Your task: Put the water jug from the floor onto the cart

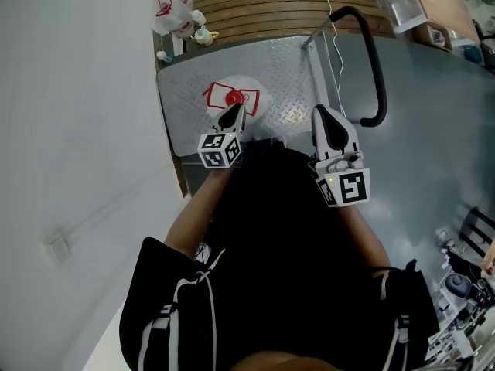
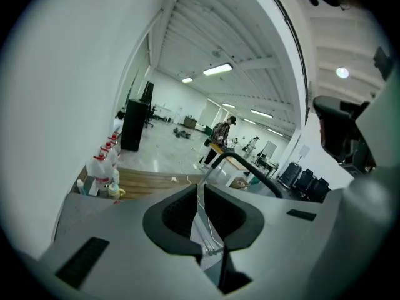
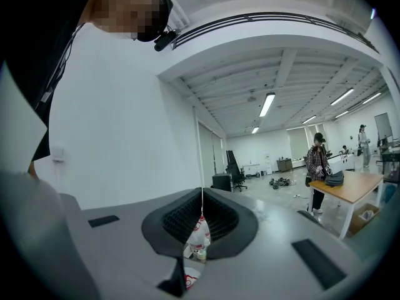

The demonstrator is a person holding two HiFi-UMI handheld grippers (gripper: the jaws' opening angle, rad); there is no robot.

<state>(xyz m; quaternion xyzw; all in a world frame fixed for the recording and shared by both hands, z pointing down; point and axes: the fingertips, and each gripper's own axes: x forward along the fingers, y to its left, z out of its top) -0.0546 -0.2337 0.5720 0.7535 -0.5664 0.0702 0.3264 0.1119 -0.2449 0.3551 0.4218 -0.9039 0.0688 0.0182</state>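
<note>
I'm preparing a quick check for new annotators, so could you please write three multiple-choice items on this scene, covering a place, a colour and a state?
1. Where does the water jug stand?
A. on the metal deck of the cart
B. on the floor beside it
C. on the wooden platform beyond it

2. What colour is the cart's handle?
A. red
B. black
C. yellow

3. How do the jaws of the left gripper stand?
A. clamped on the jug
B. gripping the handle
C. slightly apart, nothing between them

Answers:
1 A: the head view shows the jug on the patterned metal deck.
2 B: the curved bar is plainly black.
3 C: the left gripper view shows a narrow gap, with only the scene behind visible through it.
</note>
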